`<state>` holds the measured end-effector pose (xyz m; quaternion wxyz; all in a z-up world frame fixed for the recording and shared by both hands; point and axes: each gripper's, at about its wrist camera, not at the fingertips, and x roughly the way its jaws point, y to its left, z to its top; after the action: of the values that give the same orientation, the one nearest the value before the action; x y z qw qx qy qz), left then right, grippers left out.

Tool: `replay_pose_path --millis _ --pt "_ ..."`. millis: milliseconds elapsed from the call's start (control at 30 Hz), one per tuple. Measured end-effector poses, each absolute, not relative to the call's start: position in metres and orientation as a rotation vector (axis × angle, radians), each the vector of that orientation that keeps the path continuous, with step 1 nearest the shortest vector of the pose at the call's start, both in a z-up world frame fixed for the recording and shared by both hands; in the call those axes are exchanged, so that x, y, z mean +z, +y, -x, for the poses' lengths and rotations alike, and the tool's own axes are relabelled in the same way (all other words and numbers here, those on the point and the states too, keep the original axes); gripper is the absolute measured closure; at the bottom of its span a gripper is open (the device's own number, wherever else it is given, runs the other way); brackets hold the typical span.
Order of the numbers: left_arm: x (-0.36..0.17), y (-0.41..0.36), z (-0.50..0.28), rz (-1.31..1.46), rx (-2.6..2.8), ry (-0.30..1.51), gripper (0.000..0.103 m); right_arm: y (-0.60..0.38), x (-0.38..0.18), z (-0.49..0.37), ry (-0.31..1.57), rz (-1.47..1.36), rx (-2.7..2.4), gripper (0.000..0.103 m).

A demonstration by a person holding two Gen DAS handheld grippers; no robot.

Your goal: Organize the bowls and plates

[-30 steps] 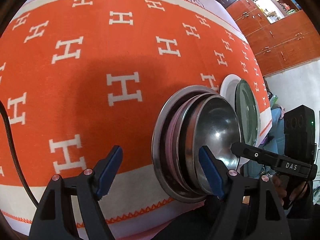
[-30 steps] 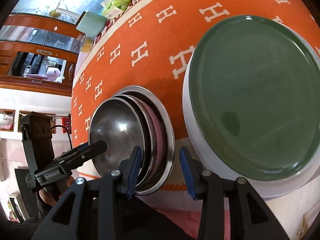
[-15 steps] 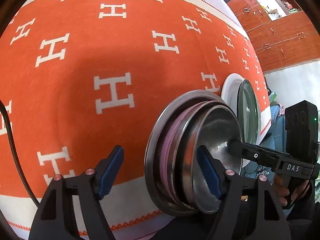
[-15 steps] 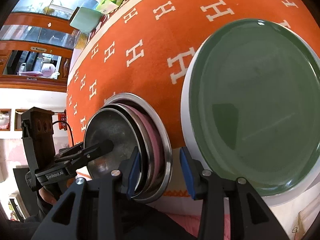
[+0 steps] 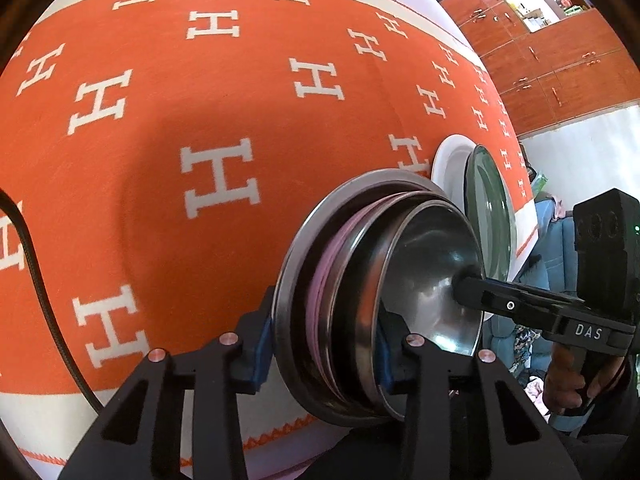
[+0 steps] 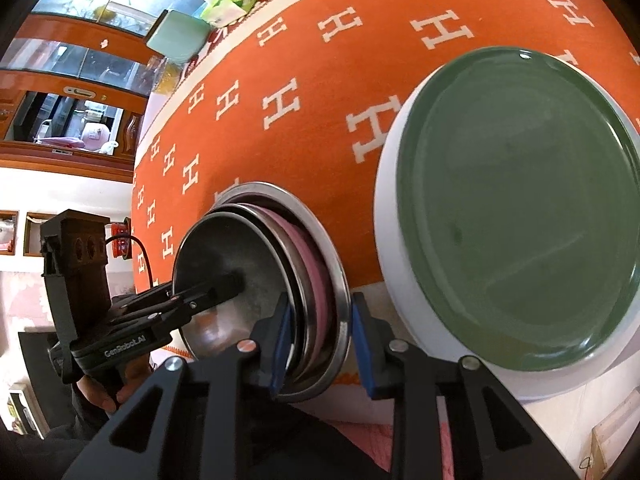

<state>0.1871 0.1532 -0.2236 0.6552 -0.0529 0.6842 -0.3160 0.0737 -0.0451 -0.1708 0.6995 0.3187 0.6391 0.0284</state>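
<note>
we see our left gripper [image 5: 324, 356] clenched across the rims of the nested stack of steel dishes [image 5: 360, 300] at the near edge of the orange cloth [image 5: 200, 120]; our right gripper [image 6: 318, 344] clamps the same stack [image 6: 304, 280] from the other side. just beside it lies the green plate [image 6: 516, 208] on a white plate [image 6: 390, 240], close to the cloth's edge. beyond, the cloth is open. we read white "h" letters [image 5: 220, 182], "das" [image 5: 588, 332] and "genrobot.ai" [image 6: 125, 347].
</note>
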Motion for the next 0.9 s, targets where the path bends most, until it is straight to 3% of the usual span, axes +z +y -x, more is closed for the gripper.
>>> replay_pose_path --millis 400,900 --pt "-0.219 0.162 -0.177 0.129 -0.736 1.521 0.062 -0.042 -0.162 -0.051 1.330 -0.748 0.067 0.074" --pt "-0.173 0.137 -0.175 0.214 -0.704 1.365 0.063 -0.087 -0.128 -0.055 1.188 -0.721 0.169 0.075"
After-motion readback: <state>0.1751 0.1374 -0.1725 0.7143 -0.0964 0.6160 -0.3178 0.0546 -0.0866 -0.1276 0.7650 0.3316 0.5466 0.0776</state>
